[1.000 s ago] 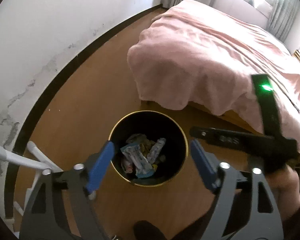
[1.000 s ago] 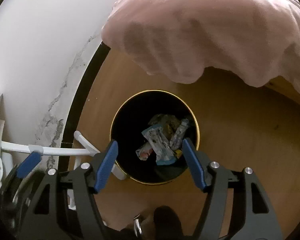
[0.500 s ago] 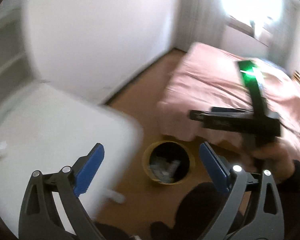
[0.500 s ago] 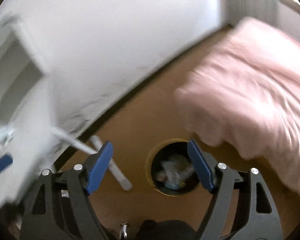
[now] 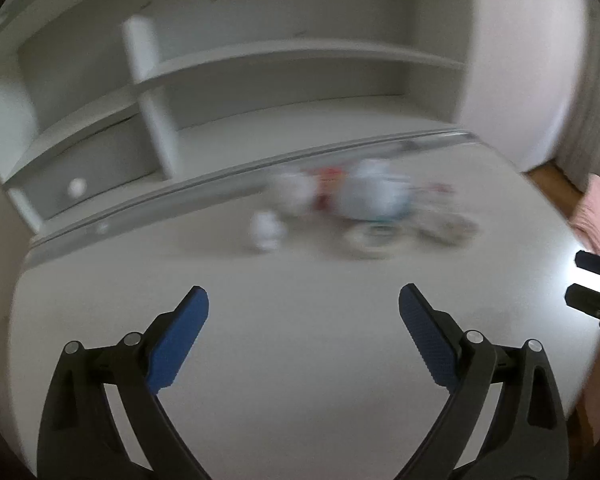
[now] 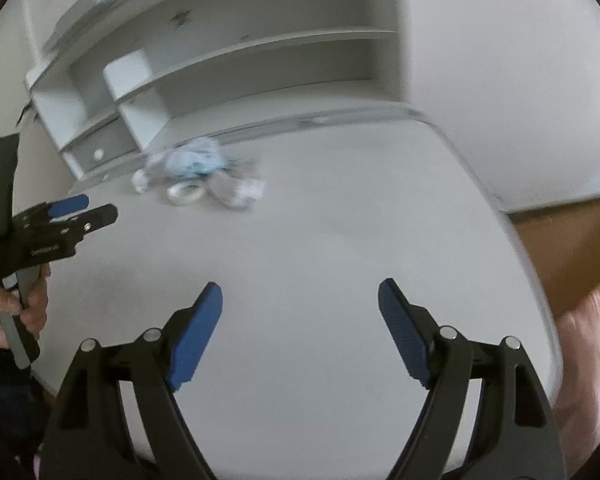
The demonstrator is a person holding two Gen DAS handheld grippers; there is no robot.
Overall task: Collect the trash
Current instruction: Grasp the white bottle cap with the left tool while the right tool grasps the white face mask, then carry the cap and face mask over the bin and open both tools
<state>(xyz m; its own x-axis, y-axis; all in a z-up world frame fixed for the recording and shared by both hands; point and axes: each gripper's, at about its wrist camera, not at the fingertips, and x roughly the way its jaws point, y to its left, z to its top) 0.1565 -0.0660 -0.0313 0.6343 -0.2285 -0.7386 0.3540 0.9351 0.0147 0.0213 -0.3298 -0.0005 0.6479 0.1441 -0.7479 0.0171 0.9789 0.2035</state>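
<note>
White and pale-blue litter heaped at the far edge of the tabletop

Crumpled, pale and badly blurred, the trash (image 5: 364, 200) lies in a loose cluster toward the back of the white tabletop (image 5: 300, 360), just in front of the raised lip where the shelf unit (image 5: 260, 92) begins. From the left wrist view it reads as a whitish wad on the left, a bluish-white crumpled lump in the middle with a streak of red beside it, and a flat ring-shaped piece nearer the camera; finer detail is lost to motion blur. A small white ball-like piece (image 5: 265, 231) sits a little apart on the left of the pile. In the right wrist view the same trash (image 6: 198, 168) appears as light-blue and white crumpled wrapping with a white ring (image 6: 186, 193) and a clear, crinkled piece on its near side.

Both tools hover above the bare near half of the tabletop, well apart from the pile. The left gripper (image 5: 303, 300) has its blue-padded fingers (image 5: 178, 338) spread wide with nothing between them. The right gripper (image 6: 300, 294) likewise holds its fingers (image 6: 194, 340) spread and empty. Brown floor (image 6: 560, 248) and a pink bed cover (image 6: 588, 340) show past the right edge of the tabletop
</note>
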